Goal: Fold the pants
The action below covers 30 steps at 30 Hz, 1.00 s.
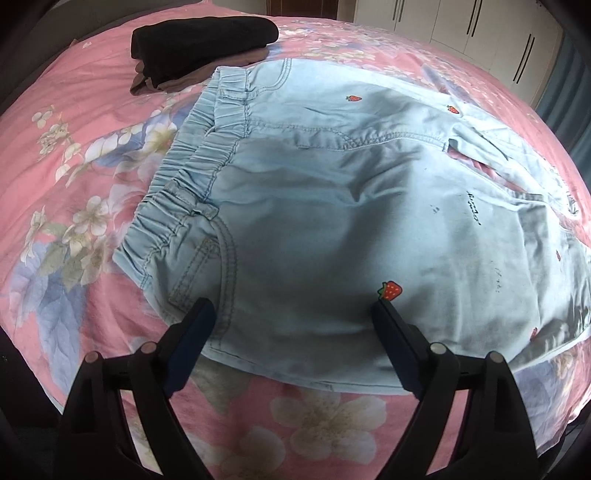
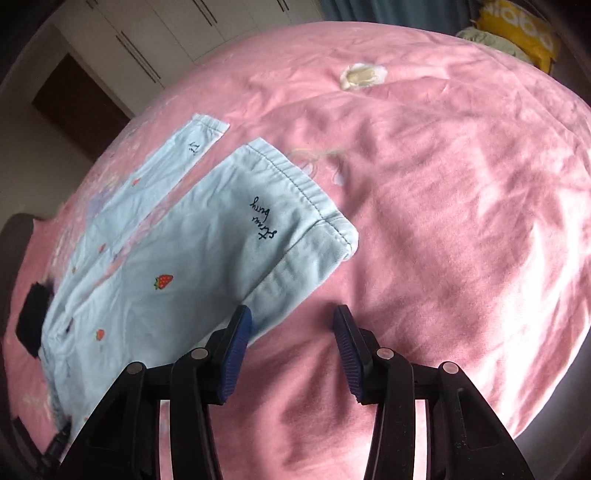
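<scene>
Light blue pants with small strawberry prints lie flat on a pink floral bedspread. The elastic waistband is at the left in the left wrist view. My left gripper is open and empty, just above the near hip edge. In the right wrist view the two legs spread apart, with the near hem by the words "Straw berry". My right gripper is open and empty, over the near leg's edge and the bedspread.
A stack of folded dark clothes lies on the bed beyond the waistband. White wardrobe doors stand behind the bed. A yellow bag and a pale cloth sit at the far edge in the right wrist view.
</scene>
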Tool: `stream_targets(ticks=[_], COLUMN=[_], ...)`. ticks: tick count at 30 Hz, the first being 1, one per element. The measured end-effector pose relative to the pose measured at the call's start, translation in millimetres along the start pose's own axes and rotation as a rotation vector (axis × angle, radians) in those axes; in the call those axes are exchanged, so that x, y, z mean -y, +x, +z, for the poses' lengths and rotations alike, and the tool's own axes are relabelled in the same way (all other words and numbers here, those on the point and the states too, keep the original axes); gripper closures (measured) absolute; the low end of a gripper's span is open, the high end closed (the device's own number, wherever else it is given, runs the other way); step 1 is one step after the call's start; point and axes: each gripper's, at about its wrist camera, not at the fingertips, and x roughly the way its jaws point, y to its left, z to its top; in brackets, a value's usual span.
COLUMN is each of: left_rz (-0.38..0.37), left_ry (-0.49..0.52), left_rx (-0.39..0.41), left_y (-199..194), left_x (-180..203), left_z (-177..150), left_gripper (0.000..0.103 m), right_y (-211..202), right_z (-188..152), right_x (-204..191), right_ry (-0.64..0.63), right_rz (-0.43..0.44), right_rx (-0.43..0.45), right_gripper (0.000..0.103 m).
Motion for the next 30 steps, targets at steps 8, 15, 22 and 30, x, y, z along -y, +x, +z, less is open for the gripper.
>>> stream_targets(ticks=[8,15,22,30], left_rz=[-0.001,0.009,-0.050,0.070], left_ry=[-0.023,-0.002,0.029,0.139], left_rx=[-0.016,-0.010,0.064,0.011], left_y=[5,11,-29,7], left_x=[-3,1,-11,-23], left_z=[7,3,7,11], left_gripper=[0.017,0.013,0.014,0.015], right_y=[-16,-2,-51,-11], right_z=[4,11,27,-50], right_x=[-14,14,-20,-153], right_ry=[-0.089,-0.071,-0.158,-0.753], right_rz=[-0.056,-0.169,-0.393,-0.043], right_rx=[0.181,0.103,0.382,0.218], right_gripper=[0.100,0.100,0.060,0.059])
